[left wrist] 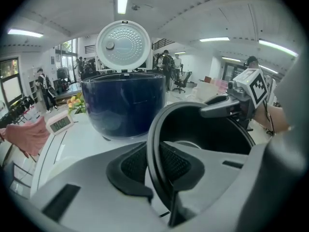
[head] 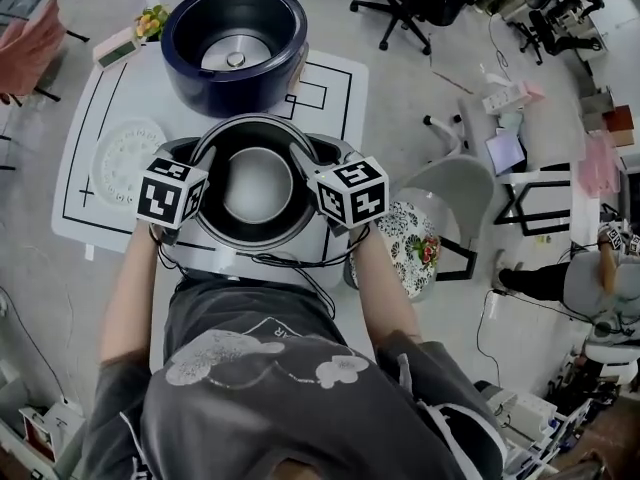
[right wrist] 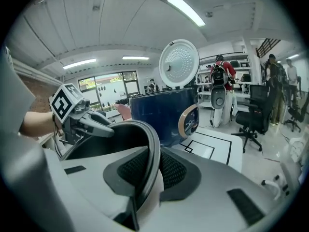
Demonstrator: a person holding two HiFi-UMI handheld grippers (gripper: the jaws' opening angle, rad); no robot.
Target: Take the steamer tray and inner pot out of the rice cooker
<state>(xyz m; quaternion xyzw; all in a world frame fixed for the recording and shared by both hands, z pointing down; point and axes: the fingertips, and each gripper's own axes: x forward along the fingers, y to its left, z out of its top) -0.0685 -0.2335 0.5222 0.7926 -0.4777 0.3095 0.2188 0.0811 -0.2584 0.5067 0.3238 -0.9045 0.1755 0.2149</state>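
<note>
Clamping opposite rim edges, left gripper (left wrist: 155, 166) and right gripper (right wrist: 148, 170) jaws hold the round dark metal inner pot (head: 257, 183) upright, mouth up, over the white table (head: 340, 98), grey-floored office around.

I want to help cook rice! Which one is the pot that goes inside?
Find the white table with the big dark blue rice cooker. Right in front of it, nearer the person, is a round pot, its rim clamped by the left gripper and right gripper. It is dark-rimmed and shiny grey inside, unlike the flat white tray beside it.
</note>
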